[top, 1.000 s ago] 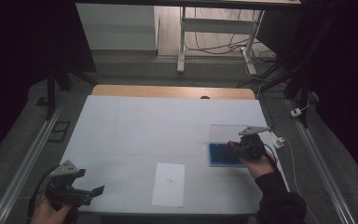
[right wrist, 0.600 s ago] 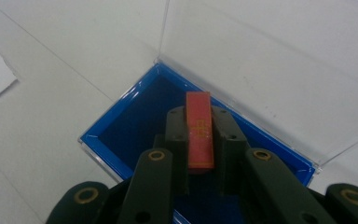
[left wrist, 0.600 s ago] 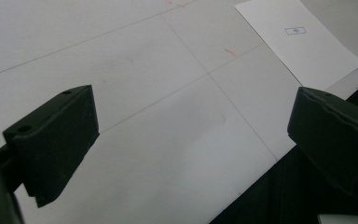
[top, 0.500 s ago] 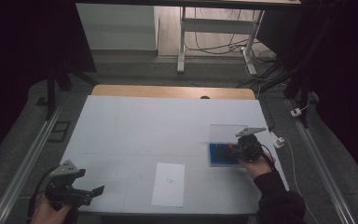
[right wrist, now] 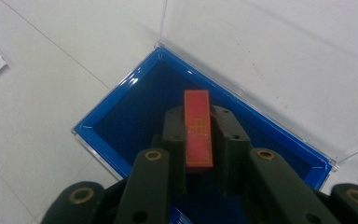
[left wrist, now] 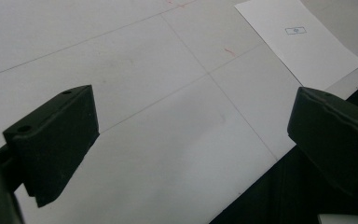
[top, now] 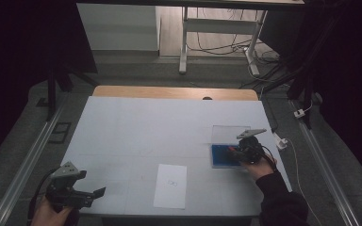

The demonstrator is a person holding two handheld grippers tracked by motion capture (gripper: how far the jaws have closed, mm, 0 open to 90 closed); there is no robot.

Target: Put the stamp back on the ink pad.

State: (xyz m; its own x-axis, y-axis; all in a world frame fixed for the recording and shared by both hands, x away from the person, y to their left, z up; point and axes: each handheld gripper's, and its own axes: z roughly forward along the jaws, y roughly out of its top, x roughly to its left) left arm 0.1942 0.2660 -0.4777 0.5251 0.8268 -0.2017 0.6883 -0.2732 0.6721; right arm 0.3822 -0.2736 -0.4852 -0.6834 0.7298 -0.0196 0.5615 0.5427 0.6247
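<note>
Red block's [right wrist: 198, 135] lower end hidden between right tongs [right wrist: 198, 140], paper's [left wrist: 303, 44] mark unreadable

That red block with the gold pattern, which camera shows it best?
The right gripper view: the red block sits close up between the right gripper's jaws, above the blue-lined clear box. The high view gives a tiny red speck. The left gripper view looks at the table and a sheet of paper.

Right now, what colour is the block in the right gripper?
Red block with gold line markings; clearest in the right gripper view.
</note>
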